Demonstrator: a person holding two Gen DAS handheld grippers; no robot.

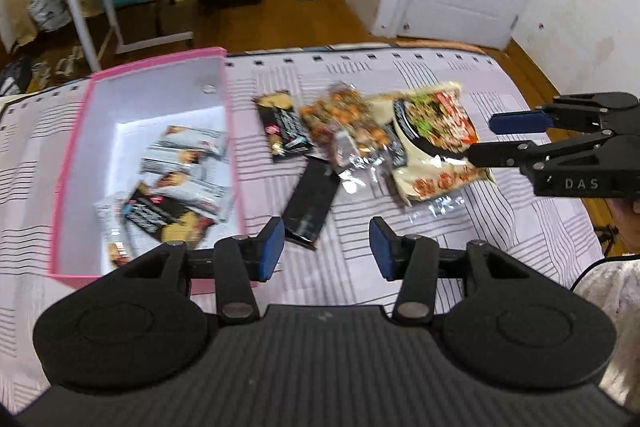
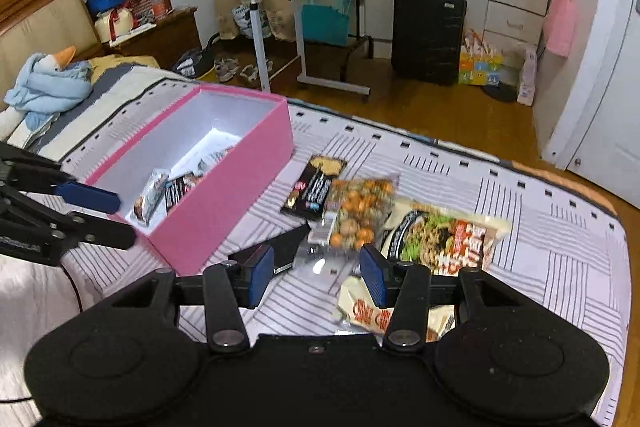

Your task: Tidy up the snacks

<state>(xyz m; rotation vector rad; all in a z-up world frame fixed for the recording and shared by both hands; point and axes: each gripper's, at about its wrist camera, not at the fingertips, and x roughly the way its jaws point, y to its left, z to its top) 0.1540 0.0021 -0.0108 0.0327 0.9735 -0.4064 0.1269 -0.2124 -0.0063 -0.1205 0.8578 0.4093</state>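
Left wrist view looks down into the pink box (image 1: 72, 155) at nine o'clock, where several packets (image 1: 180, 183) already lie; loose snacks (image 1: 344, 131) heap at one o'clock on the striped bedspread (image 1: 460, 235), presumably awaiting sorting. The left gripper (image 1: 326, 249) hangs with jaws apart, holding nothing; the right gripper (image 1: 486, 139) at three o'clock likewise. Right wrist view alone shows the box's pink outer wall and the noodle bag (image 2: 440, 239) beneath its jaws.

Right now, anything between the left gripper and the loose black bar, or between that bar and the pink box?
Nothing visible. The left gripper is open and empty just short of the black bar, which lies uncovered on the bedspread. The pink box beside it is open-topped, partly filled.
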